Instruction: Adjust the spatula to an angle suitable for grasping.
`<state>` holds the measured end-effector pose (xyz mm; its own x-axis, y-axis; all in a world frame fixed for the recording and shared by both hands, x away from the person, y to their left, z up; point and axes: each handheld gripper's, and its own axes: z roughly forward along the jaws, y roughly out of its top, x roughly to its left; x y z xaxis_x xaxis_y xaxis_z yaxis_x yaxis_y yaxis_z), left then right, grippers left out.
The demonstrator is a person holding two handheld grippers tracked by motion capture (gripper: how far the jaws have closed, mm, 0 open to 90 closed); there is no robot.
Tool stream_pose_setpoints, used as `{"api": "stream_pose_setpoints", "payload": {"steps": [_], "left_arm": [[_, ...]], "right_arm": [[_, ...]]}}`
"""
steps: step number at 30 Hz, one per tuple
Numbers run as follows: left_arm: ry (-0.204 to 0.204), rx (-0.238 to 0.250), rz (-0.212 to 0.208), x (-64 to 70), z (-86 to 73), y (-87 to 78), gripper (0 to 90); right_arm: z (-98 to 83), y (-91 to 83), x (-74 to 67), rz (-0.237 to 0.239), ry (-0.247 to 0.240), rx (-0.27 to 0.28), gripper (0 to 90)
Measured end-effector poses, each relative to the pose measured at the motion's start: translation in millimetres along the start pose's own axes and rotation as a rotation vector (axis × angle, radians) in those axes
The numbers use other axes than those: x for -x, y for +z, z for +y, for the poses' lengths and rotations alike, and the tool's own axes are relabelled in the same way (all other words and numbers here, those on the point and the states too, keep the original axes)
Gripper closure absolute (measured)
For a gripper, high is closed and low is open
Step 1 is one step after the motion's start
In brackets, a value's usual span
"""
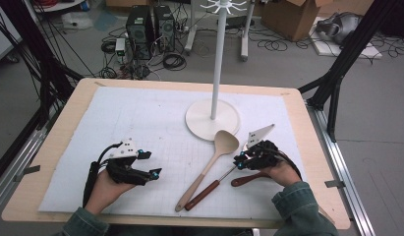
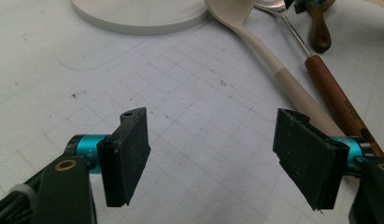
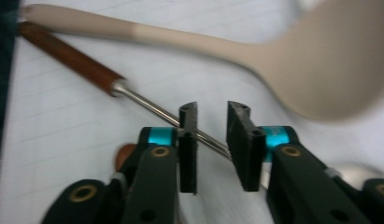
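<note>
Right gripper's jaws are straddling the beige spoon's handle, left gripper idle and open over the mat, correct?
Not quite. The right gripper straddles the thin metal shaft of the wooden-handled utensil, not the beige spoon, which lies beyond it; the right gripper view shows this. The left gripper is open over the mat.

blk tool (image 3: 212, 140), teal hubs, denim sleeves (image 1: 300, 206)

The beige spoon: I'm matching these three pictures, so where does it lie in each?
High view: the beige spoon lies slanted right of centre, bowl beside the white stand base.
Left gripper view: the spoon runs from top centre down to the right.
Right gripper view: the spoon stretches across the top, bowl at right.
Shared landmark: the brown-handled utensil alongside it.
</note>
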<state>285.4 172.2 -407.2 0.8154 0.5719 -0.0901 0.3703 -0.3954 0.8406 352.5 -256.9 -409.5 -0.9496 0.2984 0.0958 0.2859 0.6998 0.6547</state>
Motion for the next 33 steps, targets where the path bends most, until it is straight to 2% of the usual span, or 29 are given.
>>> {"api": "stream_pose_setpoints", "payload": {"steps": [4,7,11,16,20,24,29,33], "left_arm": [[0.01,-0.008,-0.005,3.4,0.4,3.2,28.6],[0.012,-0.014,-0.011,4.7,0.4,5.0,29.4],[0.012,-0.012,-0.012,3.6,0.3,5.1,29.4],[0.007,-0.01,-0.009,2.4,-0.1,3.9,29.3],[0.004,-0.006,-0.007,1.5,-0.3,3.3,29.2],[0.004,-0.007,-0.008,1.6,-0.4,3.4,29.1],[0.001,-0.003,-0.004,0.6,-0.5,2.1,28.9],[-0.006,-0.001,0.009,-2.4,-1.4,0.4,28.0]], "right_arm": [[-12.1,-12.1,8.9,-0.116,0.094,-0.002,85.5],[-21.2,-19.9,16.5,-0.187,0.158,0.008,88.2],[-29.4,-25.9,23.3,-0.223,0.204,0.003,88.1],[-31.4,-26.7,26.9,-0.247,0.228,0.011,83.7],[-19.5,-17.9,15.1,-0.144,0.164,0.028,79.6],[-7.0,-5.6,1.8,-0.065,0.097,0.014,75.0],[-0.7,6.4,-9.7,0.006,0.063,0.015,66.8],[5.4,17.3,-20.9,0.055,0.009,0.012,59.0]]}}
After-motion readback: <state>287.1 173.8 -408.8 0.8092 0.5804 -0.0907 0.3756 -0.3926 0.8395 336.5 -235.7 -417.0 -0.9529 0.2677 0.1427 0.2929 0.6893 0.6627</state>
